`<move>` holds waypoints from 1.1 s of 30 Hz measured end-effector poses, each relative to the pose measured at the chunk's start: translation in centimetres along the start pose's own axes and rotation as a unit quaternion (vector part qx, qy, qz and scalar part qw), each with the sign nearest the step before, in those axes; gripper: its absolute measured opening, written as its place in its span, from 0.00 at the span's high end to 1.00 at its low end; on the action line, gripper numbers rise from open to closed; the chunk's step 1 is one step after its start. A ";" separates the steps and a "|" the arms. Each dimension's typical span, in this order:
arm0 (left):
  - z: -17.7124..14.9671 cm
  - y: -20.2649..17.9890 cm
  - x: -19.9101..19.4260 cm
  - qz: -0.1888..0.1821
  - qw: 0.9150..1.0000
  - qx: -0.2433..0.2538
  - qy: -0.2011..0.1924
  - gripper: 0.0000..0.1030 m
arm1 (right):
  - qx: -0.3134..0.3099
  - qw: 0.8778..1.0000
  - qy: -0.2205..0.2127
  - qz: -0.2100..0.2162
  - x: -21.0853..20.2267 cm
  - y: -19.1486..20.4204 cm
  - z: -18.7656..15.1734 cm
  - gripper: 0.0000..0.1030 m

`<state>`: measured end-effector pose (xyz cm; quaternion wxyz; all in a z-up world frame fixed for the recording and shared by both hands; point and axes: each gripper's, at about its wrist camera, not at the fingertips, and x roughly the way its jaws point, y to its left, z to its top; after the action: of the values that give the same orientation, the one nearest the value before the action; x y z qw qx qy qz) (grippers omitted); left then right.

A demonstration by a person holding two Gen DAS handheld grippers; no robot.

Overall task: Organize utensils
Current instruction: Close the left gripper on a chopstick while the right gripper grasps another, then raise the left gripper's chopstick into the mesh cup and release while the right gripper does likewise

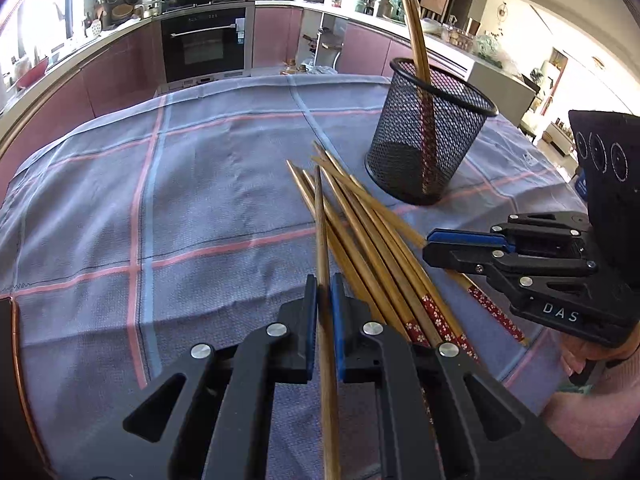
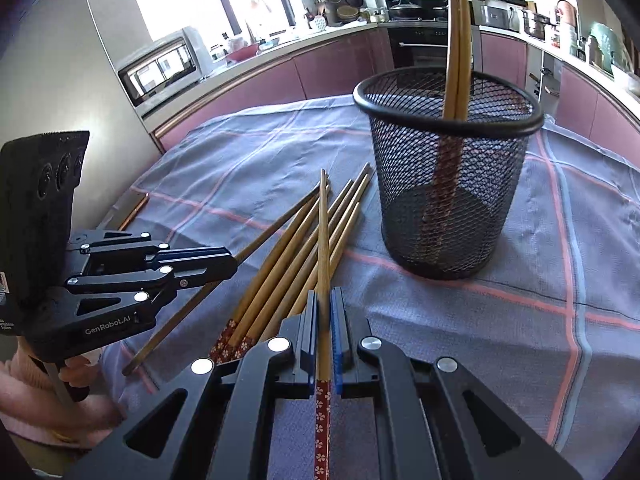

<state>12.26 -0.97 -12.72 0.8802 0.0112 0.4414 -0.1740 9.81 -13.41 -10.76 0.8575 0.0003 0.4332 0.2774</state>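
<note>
Now | left hand-held gripper [image 1: 324,300] pinches chopstick [image 1: 322,240], tip forward | right hand-held gripper [image 2: 324,312] pinches another chopstick [image 2: 323,240] likewise

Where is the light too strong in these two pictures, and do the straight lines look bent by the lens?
Left wrist view: daylight blows out the upper corners; the tablecloth stripes and counter edge curve like a barrel. Right wrist view: the window behind the mesh holder is washed out white, its rim looks stretched, and the chopsticks in it bow slightly.

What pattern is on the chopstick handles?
Red with small white flowers on the chopstick handles; clearest in right wrist view.
</note>
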 end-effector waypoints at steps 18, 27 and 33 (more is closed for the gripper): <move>1.3 0.8 0.5 -0.004 1.000 -0.008 0.005 0.92 | -0.014 1.000 -0.012 0.002 0.0 0.0 0.9 0.94; 3.7 0.3 -5.5 -0.064 0.995 -0.006 -0.070 0.93 | -0.018 0.995 -0.096 0.014 -5.4 0.0 1.8 0.94; 5.3 -0.5 -9.6 -0.094 0.988 0.007 -0.119 0.93 | -0.014 0.990 -0.141 0.012 -8.0 -0.6 2.7 0.94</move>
<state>10.94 0.43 -1.92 0.9060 -0.0447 0.3313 -0.2597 8.35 -17.05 -3.30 0.9066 0.0321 0.3039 0.2910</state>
